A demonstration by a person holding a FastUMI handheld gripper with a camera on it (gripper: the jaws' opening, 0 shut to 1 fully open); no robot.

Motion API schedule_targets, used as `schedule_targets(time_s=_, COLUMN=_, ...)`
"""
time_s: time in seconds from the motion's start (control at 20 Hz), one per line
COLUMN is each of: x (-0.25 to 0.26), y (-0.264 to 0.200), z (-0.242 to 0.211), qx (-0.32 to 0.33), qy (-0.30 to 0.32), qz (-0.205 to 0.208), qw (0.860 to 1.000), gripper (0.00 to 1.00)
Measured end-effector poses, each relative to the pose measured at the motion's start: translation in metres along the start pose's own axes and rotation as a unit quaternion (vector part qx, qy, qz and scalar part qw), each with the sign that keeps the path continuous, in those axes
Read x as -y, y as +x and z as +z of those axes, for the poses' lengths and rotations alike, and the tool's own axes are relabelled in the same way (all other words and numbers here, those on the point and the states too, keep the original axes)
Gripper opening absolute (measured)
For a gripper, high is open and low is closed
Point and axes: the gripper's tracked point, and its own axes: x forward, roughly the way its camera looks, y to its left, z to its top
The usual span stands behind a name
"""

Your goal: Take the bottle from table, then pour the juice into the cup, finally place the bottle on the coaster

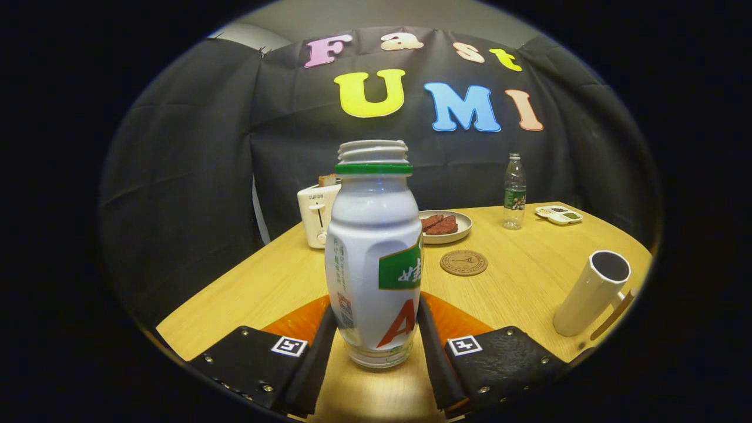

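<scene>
The tongs (376, 346) are clamping both fingers on the white plastic uncapped bottle (373, 258) between them; I'd be keeping it upright while swinging toward the white cup (590, 294) off right, past the round cork coaster (463, 262) ahead.

The gripper (376, 343) has two black fingers (311, 364) with orange behind. Each black block carries silver screws and a square black-and-white marker (289, 346).

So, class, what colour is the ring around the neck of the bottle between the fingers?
Green, in the gripper view: the ring on the white bottle the gripper clamps.
</scene>
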Motion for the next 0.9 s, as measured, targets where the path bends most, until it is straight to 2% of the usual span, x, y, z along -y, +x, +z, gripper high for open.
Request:
schedule_targets(time_s=0.4, x=0.036, y=-0.023, z=0.030, qx=0.020, qy=0.084, qz=-0.021, qw=0.996, gripper=0.72)
schedule_targets(time_s=0.65, x=0.060, y=-0.030, z=0.029, qx=0.003, qy=0.114, qz=-0.030, qw=0.993, gripper=0.72)
schedule_targets(time_s=0.75, x=0.064, y=-0.031, z=0.028, qx=-0.002, qy=0.155, qz=-0.018, qw=0.988, gripper=0.72)
schedule_targets(time_s=0.9, x=0.079, y=-0.032, z=0.029, qx=-0.003, qy=0.205, qz=-0.024, qw=0.978, gripper=0.72)
